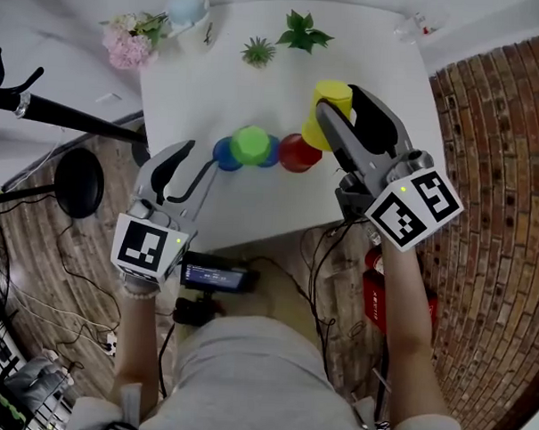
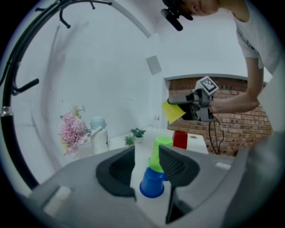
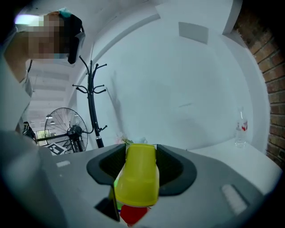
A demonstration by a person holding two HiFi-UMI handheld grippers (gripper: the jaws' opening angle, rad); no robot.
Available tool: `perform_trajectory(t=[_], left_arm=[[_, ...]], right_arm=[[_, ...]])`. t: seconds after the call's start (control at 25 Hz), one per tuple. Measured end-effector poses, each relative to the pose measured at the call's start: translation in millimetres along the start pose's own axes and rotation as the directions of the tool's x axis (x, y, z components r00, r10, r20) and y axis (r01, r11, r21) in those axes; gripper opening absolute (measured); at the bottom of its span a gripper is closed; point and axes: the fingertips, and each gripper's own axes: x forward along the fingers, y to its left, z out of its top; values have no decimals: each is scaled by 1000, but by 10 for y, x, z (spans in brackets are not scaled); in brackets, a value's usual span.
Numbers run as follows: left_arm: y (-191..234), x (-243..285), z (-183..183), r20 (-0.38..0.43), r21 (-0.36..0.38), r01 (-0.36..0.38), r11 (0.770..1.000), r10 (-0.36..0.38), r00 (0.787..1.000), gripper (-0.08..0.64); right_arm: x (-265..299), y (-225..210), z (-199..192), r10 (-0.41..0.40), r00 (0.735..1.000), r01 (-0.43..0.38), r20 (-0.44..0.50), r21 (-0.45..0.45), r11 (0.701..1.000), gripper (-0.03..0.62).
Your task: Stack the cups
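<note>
My right gripper point(image 1: 333, 107) clenched on yellow cup point(image 1: 332, 93), tilted, above counter point(image 1: 375, 45), right of red cup point(image 1: 297, 153). Left gripper point(image 1: 197, 158) released beside green cup point(image 1: 251, 145) on blue cups point(image 1: 224, 154). Advised: right cup mouth-down, centre over stack, lower straight, then release.

You hold a yellow plastic cup point(image 1: 333, 90) in your grey, black-padded right gripper point(image 1: 339, 104). Your left gripper point(image 1: 202, 155) is the same grey and black, and both carry black-and-white square markers. On the white table point(image 1: 257, 84) you see a lime-green plastic cup point(image 1: 250, 145), blue plastic cups point(image 1: 225, 154) and a red plastic cup point(image 1: 296, 154). The brick wall point(image 1: 496, 130) is reddish-brown.
</note>
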Motion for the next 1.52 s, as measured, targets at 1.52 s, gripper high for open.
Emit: perform_trajectory(t=[1.52], left_arm=[[-543,457,715,-21,244,165,956,-165,986,316]], right_arm=[[142,609,-152,84,996,-84,-7,-112,990,213]])
